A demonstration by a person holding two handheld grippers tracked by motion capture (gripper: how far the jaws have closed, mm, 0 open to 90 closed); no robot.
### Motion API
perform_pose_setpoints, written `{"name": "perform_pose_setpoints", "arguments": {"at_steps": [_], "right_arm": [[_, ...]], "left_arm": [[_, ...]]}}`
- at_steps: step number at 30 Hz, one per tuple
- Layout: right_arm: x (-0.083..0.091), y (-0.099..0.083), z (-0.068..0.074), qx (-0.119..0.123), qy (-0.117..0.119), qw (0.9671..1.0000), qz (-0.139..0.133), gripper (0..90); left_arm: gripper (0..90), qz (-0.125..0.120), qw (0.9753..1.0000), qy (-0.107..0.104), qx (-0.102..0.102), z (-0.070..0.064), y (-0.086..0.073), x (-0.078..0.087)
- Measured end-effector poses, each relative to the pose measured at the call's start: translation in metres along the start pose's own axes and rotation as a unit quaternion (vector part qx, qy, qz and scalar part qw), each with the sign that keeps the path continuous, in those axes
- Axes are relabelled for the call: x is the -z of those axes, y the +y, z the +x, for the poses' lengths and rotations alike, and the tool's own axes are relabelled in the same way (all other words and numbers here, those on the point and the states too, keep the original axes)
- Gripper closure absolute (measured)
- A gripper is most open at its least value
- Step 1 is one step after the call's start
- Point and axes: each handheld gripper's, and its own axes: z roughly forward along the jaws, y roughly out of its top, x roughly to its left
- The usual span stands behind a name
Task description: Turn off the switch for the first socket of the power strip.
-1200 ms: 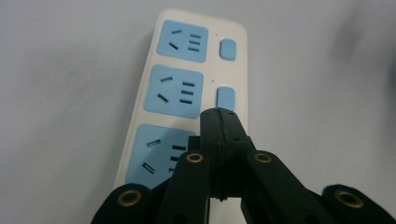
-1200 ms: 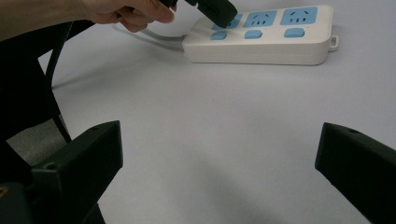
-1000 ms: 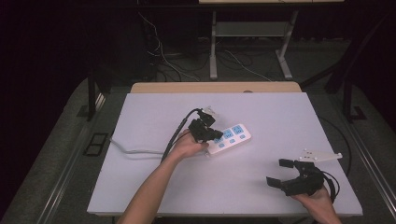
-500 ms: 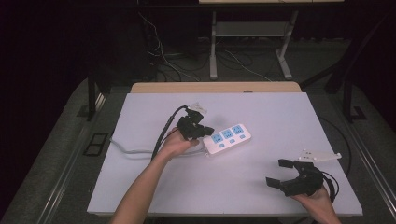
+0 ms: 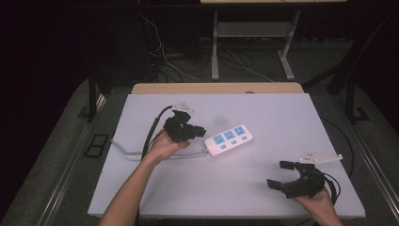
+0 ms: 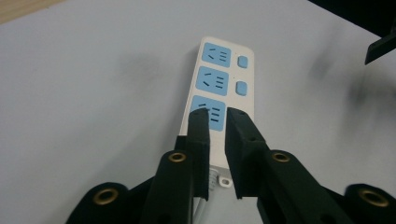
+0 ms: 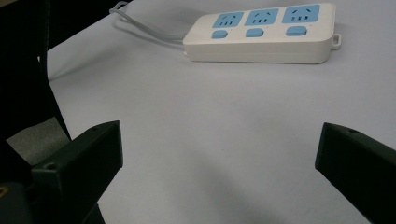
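White power strip [image 5: 228,140] lies flat around the middle of the pale tabletop [image 5: 263,188], angled, three blue sockets and three blue switches facing up; its grey cord [image 5: 123,149] runs off toward the left edge. Left claw [image 5: 196,132] sits just beside the strip's cord end, left of centre, held by a hand [image 5: 162,148] with the forearm coming in from the near edge. In the left gripper view the left claw's jaws are nearly together — a narrow gap remains, nothing pinched between them — tips over the nearest blue socket [image 6: 209,112] of the strip; cannot tell whether the tips touch it. Right claw [image 5: 282,174] is near the tabletop's near right corner, well apart from the strip, held in the other hand [image 5: 316,203]. Its jaws are spread wide — empty, bare tabletop between them in the right gripper view, strip farther off across the top of that view. Black cable [image 5: 155,127] trails from the left claw.
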Motion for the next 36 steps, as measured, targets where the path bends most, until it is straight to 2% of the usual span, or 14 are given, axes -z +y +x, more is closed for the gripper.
{"name": "perform_pose_setpoints", "arguments": {"at_steps": [3,10,16,27,36], "right_arm": [[0.0,0.0,0.0,0.0,0.0,1.0,0.0,0.6],[-0.001,0.0,0.0,0.001,0.001,1.0,0.0,0.6],[-0.003,0.0,0.0,0.0,0.001,1.0,0.001,0.6],[-0.005,0.0,0.001,0.001,0.001,1.0,0.004,0.6],[-0.006,0.001,0.002,0.001,0.001,1.0,0.006,0.6]], "left_arm": [[68.1,-0.008,0.9999,-0.001,0.006,0.001,-0.003,0.009],[37.3,-0.016,0.9995,-0.02,0.018,0.005,-0.009,0.026],[20.6,-0.03,0.9989,-0.021,0.028,0.006,-0.016,0.041],[0.2,-0.048,0.9977,0.0,0.047,0.002,-0.033,0.066],[0.0,-0.065,0.9967,0.004,0.049,-0.009,-0.053,0.078]]}}
